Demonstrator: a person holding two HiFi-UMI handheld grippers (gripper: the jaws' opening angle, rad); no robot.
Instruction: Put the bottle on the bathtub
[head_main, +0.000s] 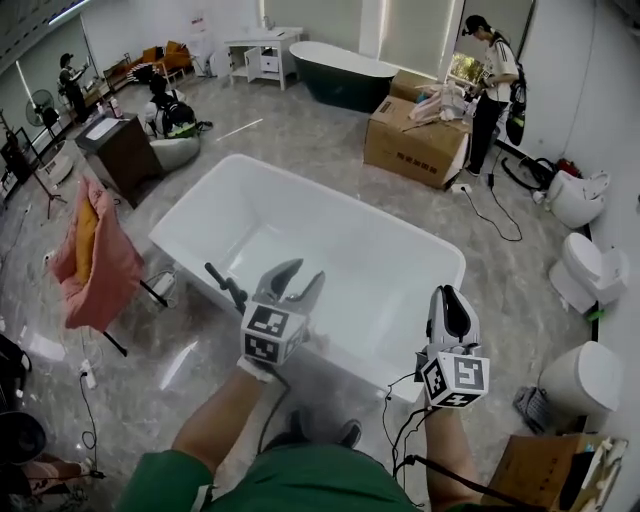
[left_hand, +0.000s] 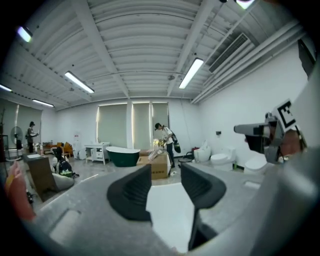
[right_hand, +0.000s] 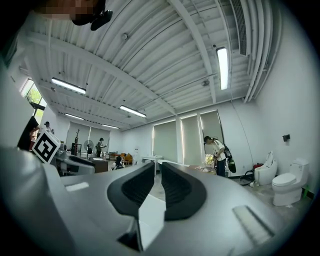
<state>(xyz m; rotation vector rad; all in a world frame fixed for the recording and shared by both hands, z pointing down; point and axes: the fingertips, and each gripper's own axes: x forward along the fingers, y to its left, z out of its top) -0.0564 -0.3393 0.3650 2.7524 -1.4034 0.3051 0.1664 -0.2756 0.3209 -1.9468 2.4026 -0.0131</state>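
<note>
The left gripper (head_main: 306, 276) hangs over the near rim of the white bathtub (head_main: 340, 255). Its fingers (left_hand: 131, 192) stand a modest gap apart with nothing between them, and only the tub's pale surface shows through the gap. The right gripper (head_main: 452, 296) hangs at the tub's near right corner. Its fingers (right_hand: 135, 192) are drawn almost together, leaving a thin slit, and they grip nothing. Both gripper views look out level across the room, not down. The bottle shows in no view, so its place cannot be told. The tub itself stands on the grey floor with its long side running from upper left to lower right in the head view. A short black handle-like piece (head_main: 225, 285) sits at the near rim just left of the left gripper, and what it is cannot be made out. For writing, each gripper carries a marker cube (head_main: 272, 335) with black-and-white square patterns and no letters. A cardboard box (head_main: 415, 150) beyond the tub's far right corner has dark print on its side, too small to read. A person (head_main: 492, 85) stands at that box. A dark green bathtub (head_main: 345, 75) stands further back, and white toilets (head_main: 590, 270) line the right wall. A pink cloth (head_main: 95, 255) hangs on a stand left of the tub. The wearer's green clothing is cut off at the bottom edge.
</note>
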